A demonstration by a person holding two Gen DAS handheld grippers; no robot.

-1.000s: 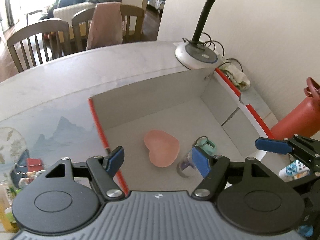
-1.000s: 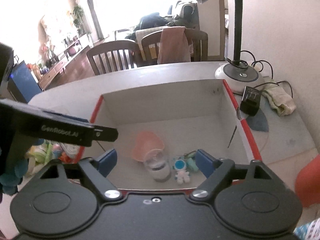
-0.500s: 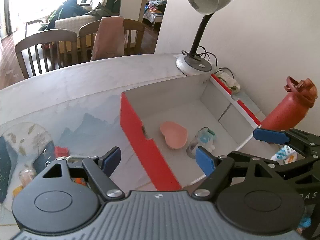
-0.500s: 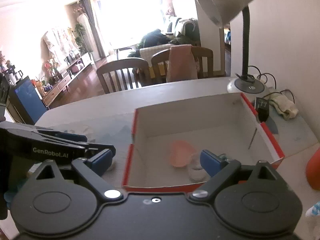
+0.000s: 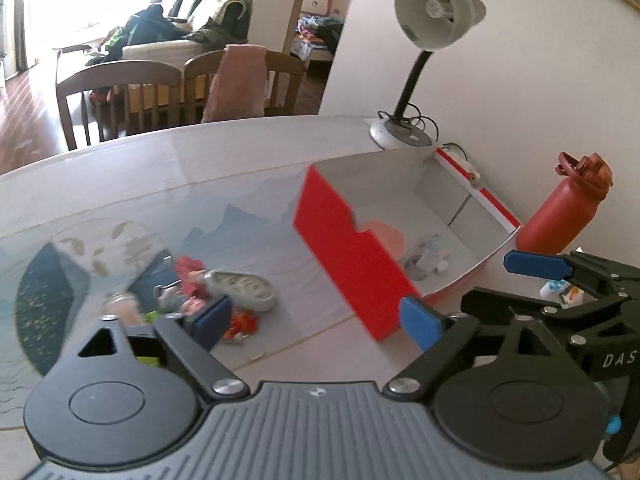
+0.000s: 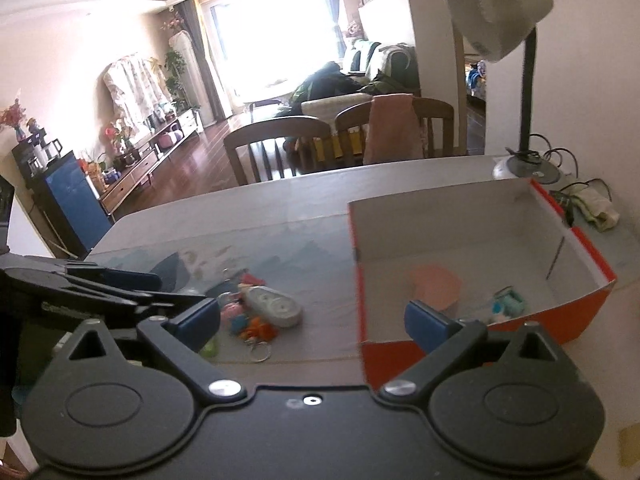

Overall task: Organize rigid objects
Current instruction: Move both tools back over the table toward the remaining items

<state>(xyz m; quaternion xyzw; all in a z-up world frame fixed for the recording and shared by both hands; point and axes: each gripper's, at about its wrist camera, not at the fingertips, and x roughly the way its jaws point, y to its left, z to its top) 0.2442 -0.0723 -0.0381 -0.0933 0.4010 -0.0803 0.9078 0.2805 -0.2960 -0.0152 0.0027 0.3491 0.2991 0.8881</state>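
Big grey table [image 5: 248,168] fills the middle of both views, a printed mountain-scene mat [image 5: 120,240] spread over its left half. On it, right of centre in the left wrist view, sits the open red cardboard box with a white inside [image 5: 352,264]; in the right wrist view the same box takes the right half of the frame. A white gooseneck desk lamp [image 5: 436,12] rises at upper right, its round base just behind the box's far corner. A red flip-top water bottle [image 5: 560,216] stands at the right edge, just beyond the box.

Inside the box: a pink heart-shaped dish [image 6: 436,284] lying flat on the floor, and near it to the right a small teal keychain piece [image 6: 508,302], blurred.

Left of the box, well apart from it, a heap of small items lies on the mat: a pale grey oval remote-like case [image 6: 274,306], a red trinket [image 5: 188,270], orange bits and a metal key ring [image 6: 260,354] in front.

The left gripper [image 5: 316,320], low in its own view, is spreading its blue pads, nothing between them. The right gripper [image 6: 312,320] likewise: jaws opening wide, empty, hanging over the table between the heap and the box.
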